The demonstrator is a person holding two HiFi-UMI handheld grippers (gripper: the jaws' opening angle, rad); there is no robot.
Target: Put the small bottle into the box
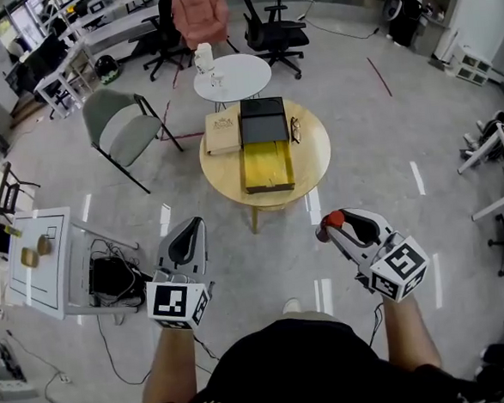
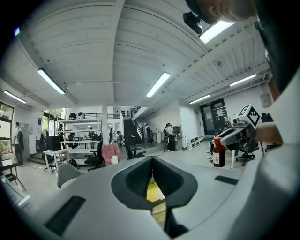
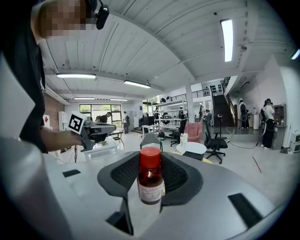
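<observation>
Right, the right tongs [image 3: 151, 169] are clenched on the small dark-red glass bottle with red cap and white label [image 3: 150, 186]. The bottle sits squarely between both black ribbed pads [image 3: 126, 174]. It's in the air, on the person's side of the round wooden tabletop [image 1: 314, 151] and clear of it, not in the box.

The left tongs [image 2: 152, 174] are clenched on nothing. The pads meet at the tip, and only a thin sliver of yellow shows through lower down. In the head view both grippers are held low in front of the person, well apart from each other.

On the tabletop:
- An open box with yellow lining [image 1: 268, 167] sits at the centre. Its black lid [image 1: 263, 121] lies flat, touching its far end.
- A tan flat rectangular case [image 1: 222, 132] lies just beside the lid, on the left.
- A pair of glasses [image 1: 295, 129] lies just beside the lid, on the right.

Behind it is a smaller round white table [image 1: 241, 72] with a white container on it. A grey folding chair [image 1: 118, 126] stands on the floor to the left, apart from both tables.
</observation>
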